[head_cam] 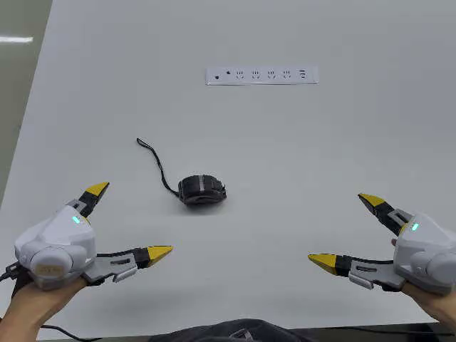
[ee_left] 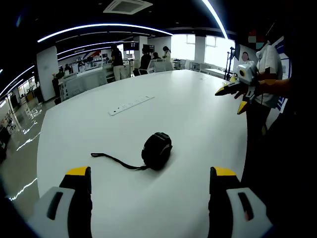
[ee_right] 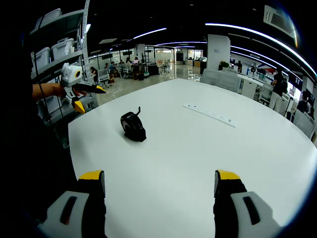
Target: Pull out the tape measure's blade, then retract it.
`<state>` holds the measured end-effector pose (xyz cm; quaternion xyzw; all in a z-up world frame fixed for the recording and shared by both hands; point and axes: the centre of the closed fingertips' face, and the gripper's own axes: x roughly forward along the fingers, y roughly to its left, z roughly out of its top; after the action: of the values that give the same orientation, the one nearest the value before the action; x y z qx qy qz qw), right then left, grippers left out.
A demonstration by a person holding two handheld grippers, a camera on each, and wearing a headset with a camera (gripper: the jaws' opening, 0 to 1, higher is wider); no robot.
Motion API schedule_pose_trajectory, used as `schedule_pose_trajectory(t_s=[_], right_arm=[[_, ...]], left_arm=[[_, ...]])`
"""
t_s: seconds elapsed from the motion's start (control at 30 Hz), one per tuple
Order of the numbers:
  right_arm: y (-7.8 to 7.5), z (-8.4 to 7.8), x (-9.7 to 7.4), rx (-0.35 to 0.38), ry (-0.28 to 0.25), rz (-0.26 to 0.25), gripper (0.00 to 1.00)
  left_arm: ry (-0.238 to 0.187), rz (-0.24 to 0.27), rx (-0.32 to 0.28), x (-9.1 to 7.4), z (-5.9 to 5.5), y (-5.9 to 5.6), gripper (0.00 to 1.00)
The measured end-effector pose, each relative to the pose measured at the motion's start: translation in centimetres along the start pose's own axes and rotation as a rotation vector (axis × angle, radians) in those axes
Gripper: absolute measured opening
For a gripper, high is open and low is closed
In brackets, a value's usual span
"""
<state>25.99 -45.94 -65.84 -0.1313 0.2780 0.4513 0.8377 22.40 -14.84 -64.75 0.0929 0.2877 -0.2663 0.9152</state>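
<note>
Head view: we are holding the left hand-held gripper and right hand-held gripper spread wide and empty, judging the tape measure rigid, dense, best clamped across its case.

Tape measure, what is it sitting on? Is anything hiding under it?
The tape measure sits on the white table, its strap trailing off it. The spot right under it is covered and cannot be seen.

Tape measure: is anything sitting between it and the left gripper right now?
Nothing visible. Only bare table lies between the open left gripper and the tape measure. Its strap trails off on the far side, and the power strip sits well beyond.
</note>
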Motion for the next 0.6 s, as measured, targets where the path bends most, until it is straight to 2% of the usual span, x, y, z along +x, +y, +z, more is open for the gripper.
schedule_pose_trajectory(t_s=[0.5,0.6], right_arm=[[-0.06,-0.17,-0.09,-0.019,0.005,0.005,0.92],[-0.08,-0.05,-0.13,-0.027,0.002,0.005,0.91]], left_arm=[[-0.011,0.001,0.010,0.21,0.45,0.11,0.99],[-0.008,-0.015,0.020,0.41,0.45,-0.11,0.96]])
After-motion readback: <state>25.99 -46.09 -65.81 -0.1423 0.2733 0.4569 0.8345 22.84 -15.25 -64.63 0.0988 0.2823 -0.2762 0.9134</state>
